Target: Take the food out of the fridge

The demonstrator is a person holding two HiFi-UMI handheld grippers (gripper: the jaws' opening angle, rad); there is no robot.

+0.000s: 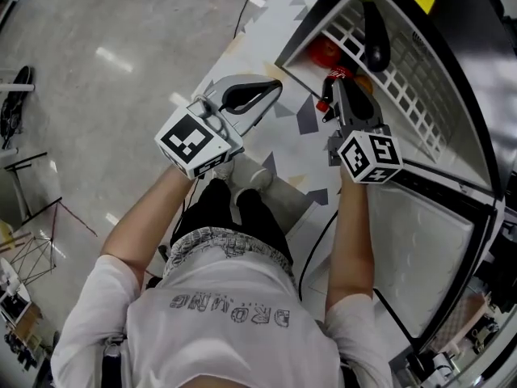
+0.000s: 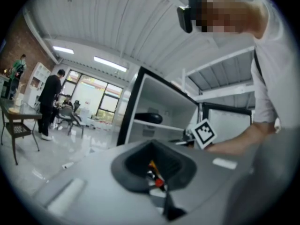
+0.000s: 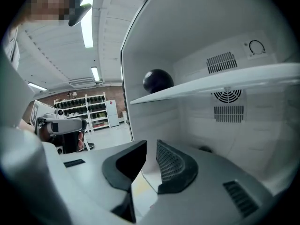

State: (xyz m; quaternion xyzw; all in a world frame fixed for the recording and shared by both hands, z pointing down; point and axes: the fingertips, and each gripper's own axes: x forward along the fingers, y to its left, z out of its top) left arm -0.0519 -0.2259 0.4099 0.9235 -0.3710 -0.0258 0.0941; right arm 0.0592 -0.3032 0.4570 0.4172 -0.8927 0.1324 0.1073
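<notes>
Approach step, by the look of things: nothing lifted yet, all visible food inside the cabinet.

Nearest, on the left and short of the cabinet: left claw [image 1: 268, 89], grey with dark pads, closed tip to tip around a small hollow and gripping nothing. Tiny red and orange specks inside that hollow, too small to identify. Well apart from any food.

Further in, on the right: right claw [image 3: 151, 148], parted by only a narrow slit, with nothing between the pads. Positioned at the mouth of the open white fridge with black edging [image 3: 187, 41] and aimed into the space under the flat white shelf [image 3: 220, 81].

On that shelf, near its left end: a dark purple, glossy, rounded vegetable [image 3: 158, 81], probably an aubergine, lying free and above the right claw's line. Below the shelf, at the far left of the cabinet in the head view: a round red food item [image 1: 327, 52], partly hidden. Beside it, just ahead of the right claw, something small in red and orange, not clear enough to name. On the back wall, only vent slots and a round fan grille.

Next move, as a judgement: widen the right claw well beyond the present slit. Then either rise to the shelf for the dark vegetable or push on to the red item. Close across the middle, given rounded, smooth skins likely to roll or slip.
</notes>
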